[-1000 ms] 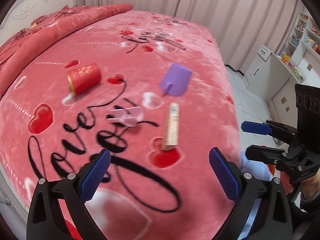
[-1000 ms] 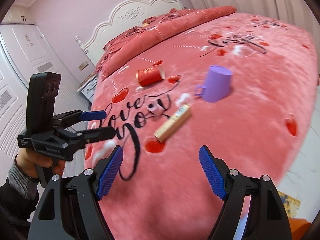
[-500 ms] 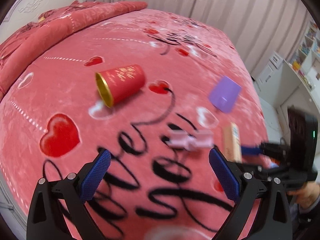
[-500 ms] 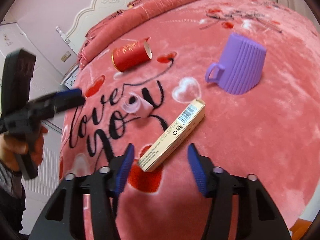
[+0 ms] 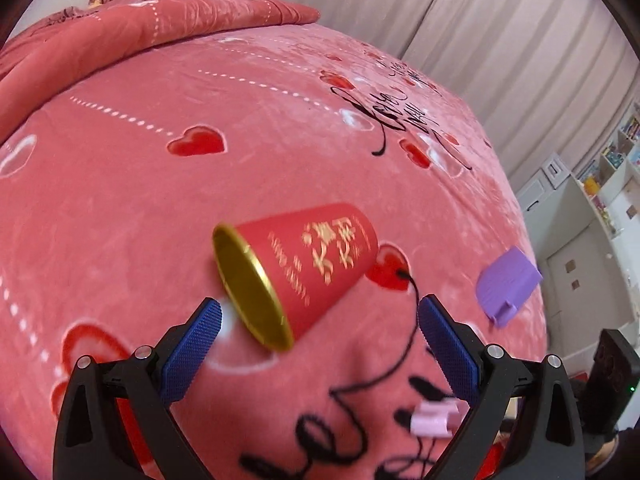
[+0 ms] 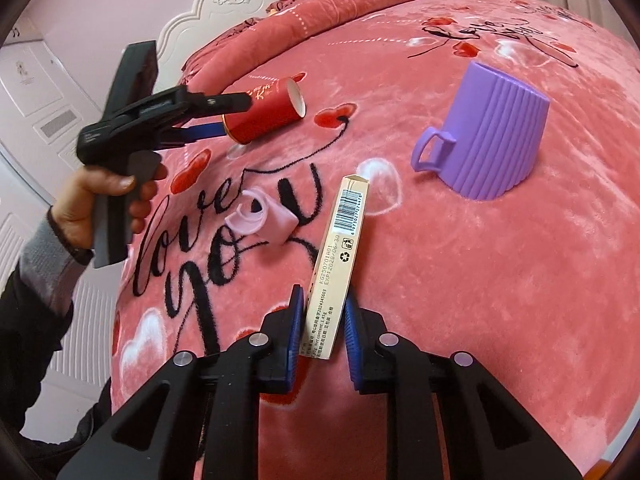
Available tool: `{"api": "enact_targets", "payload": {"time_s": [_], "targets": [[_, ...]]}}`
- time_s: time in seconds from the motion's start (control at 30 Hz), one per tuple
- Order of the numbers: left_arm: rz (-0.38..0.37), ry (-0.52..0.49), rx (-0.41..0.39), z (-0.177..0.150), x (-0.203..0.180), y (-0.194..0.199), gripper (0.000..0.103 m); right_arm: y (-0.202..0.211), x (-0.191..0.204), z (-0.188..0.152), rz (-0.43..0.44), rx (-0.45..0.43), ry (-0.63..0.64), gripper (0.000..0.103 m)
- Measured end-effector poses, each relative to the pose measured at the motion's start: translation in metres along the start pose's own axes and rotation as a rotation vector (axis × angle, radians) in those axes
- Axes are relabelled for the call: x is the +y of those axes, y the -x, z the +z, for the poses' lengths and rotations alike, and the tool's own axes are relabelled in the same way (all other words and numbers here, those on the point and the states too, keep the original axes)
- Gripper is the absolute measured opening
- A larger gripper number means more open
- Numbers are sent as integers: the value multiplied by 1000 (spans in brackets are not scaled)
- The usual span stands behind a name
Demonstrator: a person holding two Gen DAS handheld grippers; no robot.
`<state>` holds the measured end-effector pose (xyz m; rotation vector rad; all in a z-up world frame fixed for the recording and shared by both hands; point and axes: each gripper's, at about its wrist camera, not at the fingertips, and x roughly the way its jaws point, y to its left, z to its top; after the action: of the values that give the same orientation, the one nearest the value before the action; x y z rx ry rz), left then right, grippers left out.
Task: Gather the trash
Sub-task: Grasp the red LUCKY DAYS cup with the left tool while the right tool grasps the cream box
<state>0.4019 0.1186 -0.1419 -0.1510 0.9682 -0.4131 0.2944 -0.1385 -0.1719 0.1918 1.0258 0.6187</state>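
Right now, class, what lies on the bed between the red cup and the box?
In the right wrist view, a small pink piece lies on the blanket between the red cup and the box.

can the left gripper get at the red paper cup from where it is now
Probably yes. The left gripper has its jaws wide, just starting to close, and the red paper cup lies on its side right ahead of them on the bedspread, with nothing between.

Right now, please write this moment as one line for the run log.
left gripper: closing, around red cup, no contact | right gripper: closing on slim box | purple mug, pink piece: on bed
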Motion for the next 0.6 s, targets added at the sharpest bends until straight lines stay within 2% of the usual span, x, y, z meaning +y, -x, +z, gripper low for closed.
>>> {"api": "enact_targets", "payload": {"time_s": [0.03, 0.07, 0.13, 0.17, 0.2, 0.23, 0.3, 0.6], "targets": [[-14, -10, 0, 2, -3, -3, 79, 1, -1, 0, 0, -3, -2, 20], [-30, -22, 3, 4, -6, -5, 72, 2, -3, 1, 0, -6, -4, 19], [-22, -51, 21, 5, -12, -12, 50, 4, -4, 0, 3, -7, -7, 19], [-18, -58, 31, 4, -13, -15, 43, 5, -5, 0, 3, -9, -7, 19], [-15, -60, 42, 3, -15, -18, 24, 7, -6, 0, 3, -12, -9, 18], [-22, -57, 46, 3, -14, -18, 14, 9, -6, -1, 2, -16, -10, 17], [-29, -64, 51, -1, -18, -17, 10, 14, -7, -1, -2, -23, -11, 17], [-19, -119, 29, -19, -50, 20, 9, 46, -6, -7, -6, -65, -6, 15]]}}
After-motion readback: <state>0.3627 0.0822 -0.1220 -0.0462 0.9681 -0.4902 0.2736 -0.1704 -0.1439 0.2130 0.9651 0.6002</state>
